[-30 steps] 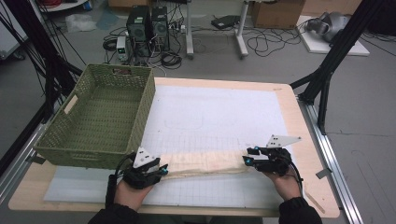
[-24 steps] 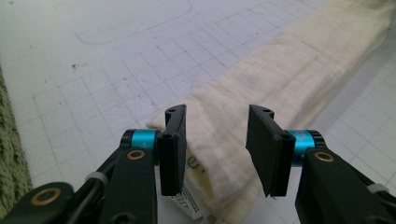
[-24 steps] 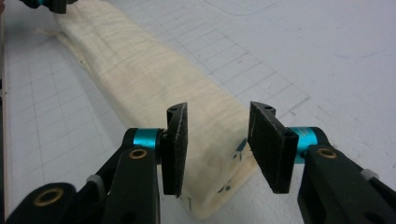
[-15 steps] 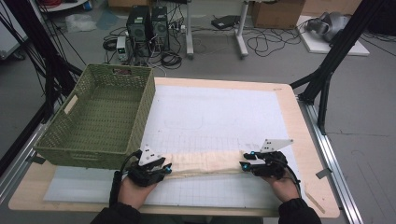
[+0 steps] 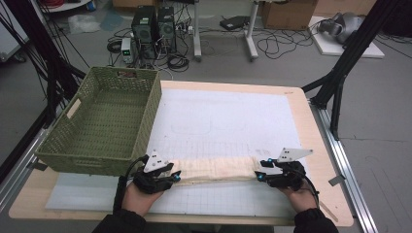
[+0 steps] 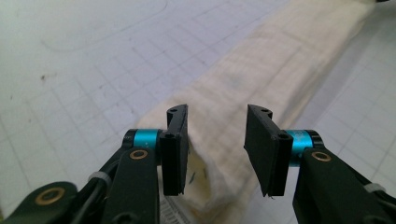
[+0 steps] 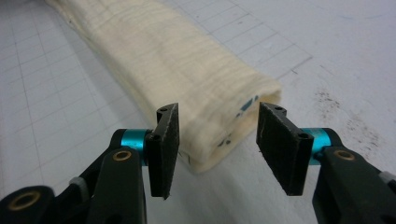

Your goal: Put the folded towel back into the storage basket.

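A long folded cream cloth [image 5: 216,168] lies left to right on the white grid mat [image 5: 223,116], near the table's front edge. My left gripper [image 5: 176,175] sits at its left end. In the left gripper view the cloth's end [image 6: 261,79] lies between the jaws of the left gripper [image 6: 217,140], which have just been opening and stand apart without pressing it. My right gripper [image 5: 260,173] is at the right end. In the right gripper view the folded end [image 7: 177,60] sits between the right gripper's [image 7: 217,140] jaws, which have also just been opening, with a gap beside the right pad.
A green woven basket [image 5: 150,114] with nothing inside stands at the left of the wooden table [image 5: 316,145], just behind my left hand. Black frame legs rise at both sides. Computers and cables lie on the floor beyond.
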The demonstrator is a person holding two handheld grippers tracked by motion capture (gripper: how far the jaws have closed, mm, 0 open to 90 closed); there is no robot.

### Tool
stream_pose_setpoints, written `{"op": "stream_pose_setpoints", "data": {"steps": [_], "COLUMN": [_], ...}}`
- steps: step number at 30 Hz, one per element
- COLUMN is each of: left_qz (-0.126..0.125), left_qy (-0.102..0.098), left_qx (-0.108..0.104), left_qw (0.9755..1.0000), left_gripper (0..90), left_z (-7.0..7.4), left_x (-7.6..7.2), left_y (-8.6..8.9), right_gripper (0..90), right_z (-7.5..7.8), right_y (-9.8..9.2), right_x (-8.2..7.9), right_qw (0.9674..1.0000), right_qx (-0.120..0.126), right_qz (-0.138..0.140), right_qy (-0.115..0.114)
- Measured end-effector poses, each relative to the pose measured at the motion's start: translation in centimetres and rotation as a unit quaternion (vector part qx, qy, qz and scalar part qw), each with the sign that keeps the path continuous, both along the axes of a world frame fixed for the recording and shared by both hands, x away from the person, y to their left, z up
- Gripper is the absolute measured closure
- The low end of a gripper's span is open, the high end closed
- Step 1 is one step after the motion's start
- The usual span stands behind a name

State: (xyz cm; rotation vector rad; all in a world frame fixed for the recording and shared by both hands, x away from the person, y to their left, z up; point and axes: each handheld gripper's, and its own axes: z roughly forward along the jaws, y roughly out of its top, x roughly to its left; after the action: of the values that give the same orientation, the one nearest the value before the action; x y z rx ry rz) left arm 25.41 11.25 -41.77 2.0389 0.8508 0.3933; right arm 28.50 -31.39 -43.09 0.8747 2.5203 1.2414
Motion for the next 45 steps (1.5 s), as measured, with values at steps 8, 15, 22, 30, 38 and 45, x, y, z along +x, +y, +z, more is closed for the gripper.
{"op": "stream_pose_setpoints", "data": {"steps": [8,15,22,30,38,45], "left_qz": [-0.063,-0.113,-0.162,-0.207,-0.243,-0.271], "left_qy": [-0.02,-0.012,-0.017,0.001,0.018,0.035], "left_qx": [-0.002,0.005,0.024,0.036,0.052,0.075], "left_qw": [0.9978,0.9935,0.9863,0.9777,0.9685,0.9588], "left_gripper": [54.2,52.4,48.9,45.6,44.4,43.2], "left_z": [2.0,2.6,3.2,2.1,1.7,1.2], "left_x": [1.3,3.5,5.2,6.4,7.5,8.3], "left_y": [-1.4,-3.6,-6.4,-9.0,-12.3,-14.9], "right_gripper": [43.8,42.9,43.1,43.7,45.6,48.4], "right_z": [0.1,0.3,0.2,0.0,0.0,-0.2], "right_y": [-0.6,-0.8,-1.0,-0.8,-0.8,-0.4], "right_x": [-0.7,-1.1,-1.2,-0.8,-0.3,0.3], "right_qw": [1.0,1.0,0.9999,0.9999,0.9996,0.9995], "right_qx": [0.004,0.003,0.006,0.011,0.017,0.012], "right_qz": [-0.007,-0.009,-0.009,-0.011,-0.021,-0.027], "right_qy": [-0.001,-0.003,-0.004,-0.005,-0.005,-0.005]}}
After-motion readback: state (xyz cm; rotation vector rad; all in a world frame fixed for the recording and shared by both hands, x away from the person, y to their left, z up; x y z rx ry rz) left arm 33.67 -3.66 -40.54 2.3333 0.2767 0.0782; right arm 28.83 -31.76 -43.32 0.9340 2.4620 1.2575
